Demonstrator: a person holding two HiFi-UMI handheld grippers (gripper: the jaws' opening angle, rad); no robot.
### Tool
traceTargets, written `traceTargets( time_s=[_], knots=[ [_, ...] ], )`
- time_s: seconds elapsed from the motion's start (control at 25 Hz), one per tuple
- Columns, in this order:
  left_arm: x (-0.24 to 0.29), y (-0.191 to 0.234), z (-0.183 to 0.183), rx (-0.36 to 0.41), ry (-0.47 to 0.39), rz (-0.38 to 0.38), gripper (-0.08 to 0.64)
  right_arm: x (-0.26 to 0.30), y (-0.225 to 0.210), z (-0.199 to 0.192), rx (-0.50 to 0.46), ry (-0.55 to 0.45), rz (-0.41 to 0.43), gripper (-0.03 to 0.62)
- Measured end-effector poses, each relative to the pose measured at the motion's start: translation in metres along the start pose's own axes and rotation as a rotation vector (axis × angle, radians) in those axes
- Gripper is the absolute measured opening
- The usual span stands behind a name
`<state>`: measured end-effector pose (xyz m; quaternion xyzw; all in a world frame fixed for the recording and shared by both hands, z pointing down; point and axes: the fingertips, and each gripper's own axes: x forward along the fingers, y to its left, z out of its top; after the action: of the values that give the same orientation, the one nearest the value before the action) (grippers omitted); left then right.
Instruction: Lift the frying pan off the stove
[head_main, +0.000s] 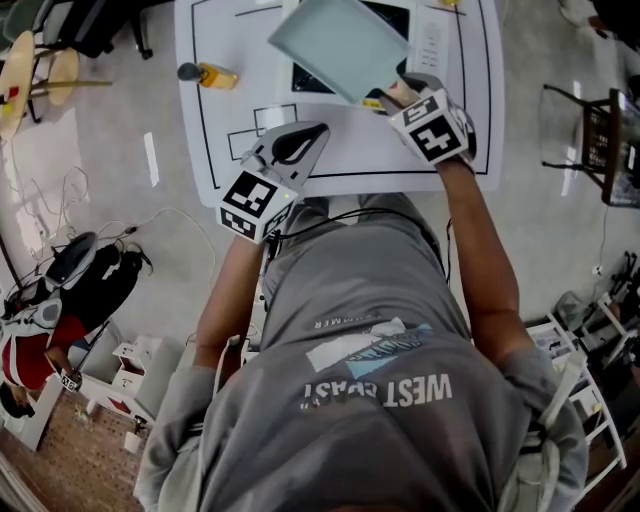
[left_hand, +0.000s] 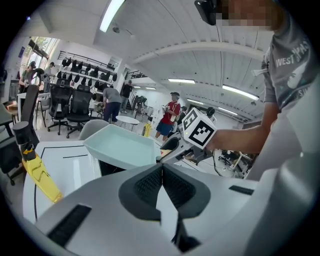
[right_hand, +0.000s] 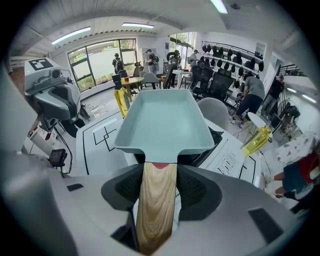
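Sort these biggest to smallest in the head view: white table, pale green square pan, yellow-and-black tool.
1. white table, largest
2. pale green square pan, held up nearer the camera
3. yellow-and-black tool, smallest

Head view: above person, steeply down onto table near edge. Left gripper view: low at near edge, tilted up, faces across table. Right gripper view: close behind frying pan, facing far edge. All share frying pan, table.

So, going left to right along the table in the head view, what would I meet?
A yellow object with a dark cap → left gripper → pale green frying pan → right gripper, holding that pan.
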<state>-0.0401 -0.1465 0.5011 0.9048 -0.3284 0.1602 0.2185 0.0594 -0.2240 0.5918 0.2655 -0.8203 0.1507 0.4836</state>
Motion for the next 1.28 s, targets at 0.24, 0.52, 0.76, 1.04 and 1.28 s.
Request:
traceTargets(
  time_s=[0.24, 0.52, 0.76, 1.04, 1.28],
  knots=[
    [-0.007, 0.006, 0.003, -0.002, -0.024, 0.02, -0.002, 0.002, -0.001, 0.001, 0.004, 0.009, 0.0, 0.199],
    [-0.023, 0.012, 0.011, 0.006, -0.046, 0.039, -0.002, 0.0, 0.002, 0.004, 0.039, 0.014, -0.014, 0.198],
    [-0.039, 0.017, 0.013, 0.006, -0.055, 0.065, -0.002, -0.002, 0.002, 0.002, 0.079, 0.016, -0.014, 0.198],
    [-0.058, 0.018, 0.008, 0.009, -0.062, 0.087, -0.002, -0.012, 0.002, -0.003, 0.157, -0.02, -0.024, 0.198],
    [-0.07, 0.017, 0.009, 0.02, -0.066, 0.09, -0.002, -0.026, 0.007, -0.007, 0.188, -0.035, -0.033, 0.198]
  ],
)
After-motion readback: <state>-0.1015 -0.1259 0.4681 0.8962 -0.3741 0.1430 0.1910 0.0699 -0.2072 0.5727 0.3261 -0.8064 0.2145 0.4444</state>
